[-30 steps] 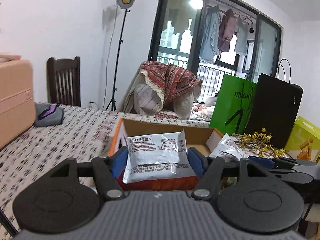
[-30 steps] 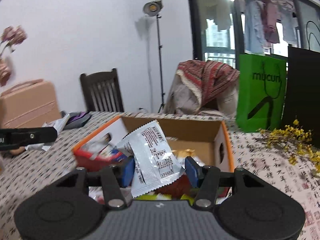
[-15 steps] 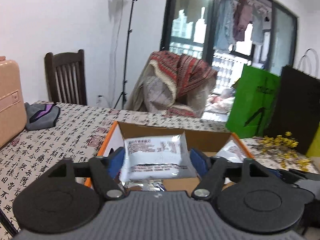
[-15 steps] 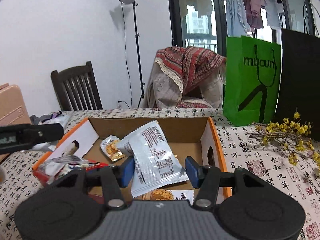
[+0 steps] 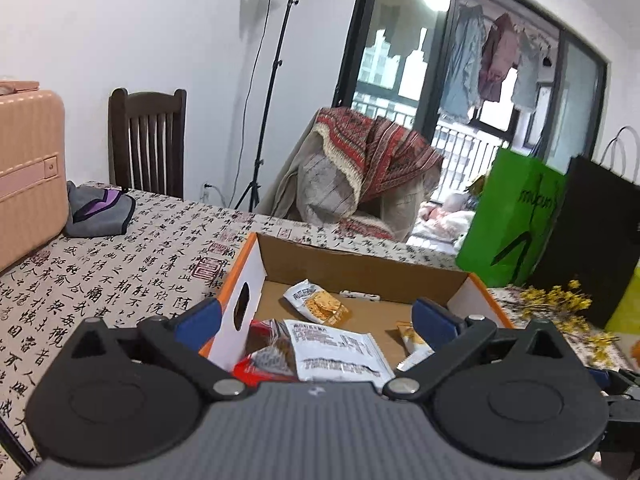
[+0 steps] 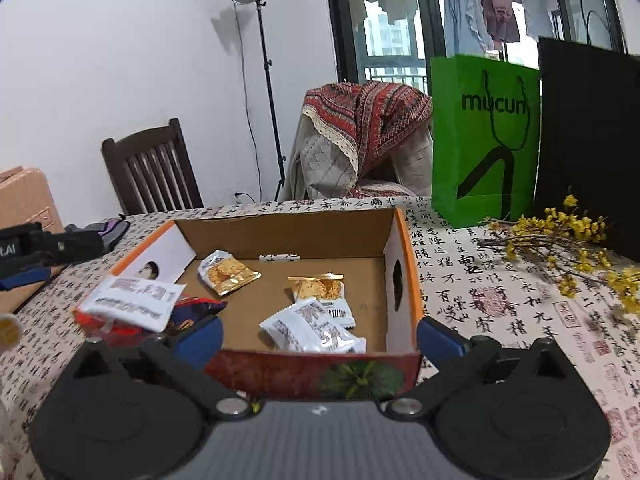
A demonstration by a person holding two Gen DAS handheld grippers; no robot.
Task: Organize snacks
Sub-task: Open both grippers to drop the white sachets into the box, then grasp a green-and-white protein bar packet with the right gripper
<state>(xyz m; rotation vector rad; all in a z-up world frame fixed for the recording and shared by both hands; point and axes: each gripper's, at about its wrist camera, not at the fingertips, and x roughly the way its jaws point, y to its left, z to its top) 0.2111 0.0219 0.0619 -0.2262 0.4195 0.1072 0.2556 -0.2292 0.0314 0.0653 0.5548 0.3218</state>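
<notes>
An open cardboard box (image 6: pixel 394 240) with orange rims sits on the table; it also shows in the left wrist view (image 5: pixel 360 266). Inside lie several snack packets. A white packet (image 5: pixel 336 356) rests on red packets (image 5: pixel 266 364) at the box's near left corner, also seen in the right wrist view (image 6: pixel 134 300). Another white packet (image 6: pixel 316 330) lies on the box floor near the front. My left gripper (image 5: pixel 316 320) is open and empty above the box's near left. My right gripper (image 6: pixel 316 334) is open and empty at the box's front wall.
A calligraphy-print cloth (image 6: pixel 500 300) covers the table. A green bag (image 6: pixel 480 140), a black bag (image 6: pixel 592 140) and yellow flower twigs (image 6: pixel 560 240) stand right of the box. A pink suitcase (image 5: pixel 28 168) and grey pouch (image 5: pixel 100 212) are left. Chairs stand behind.
Both grippers have opened and let go of their white packets. The left one now lies on the red packets, the right one on the box floor.
</notes>
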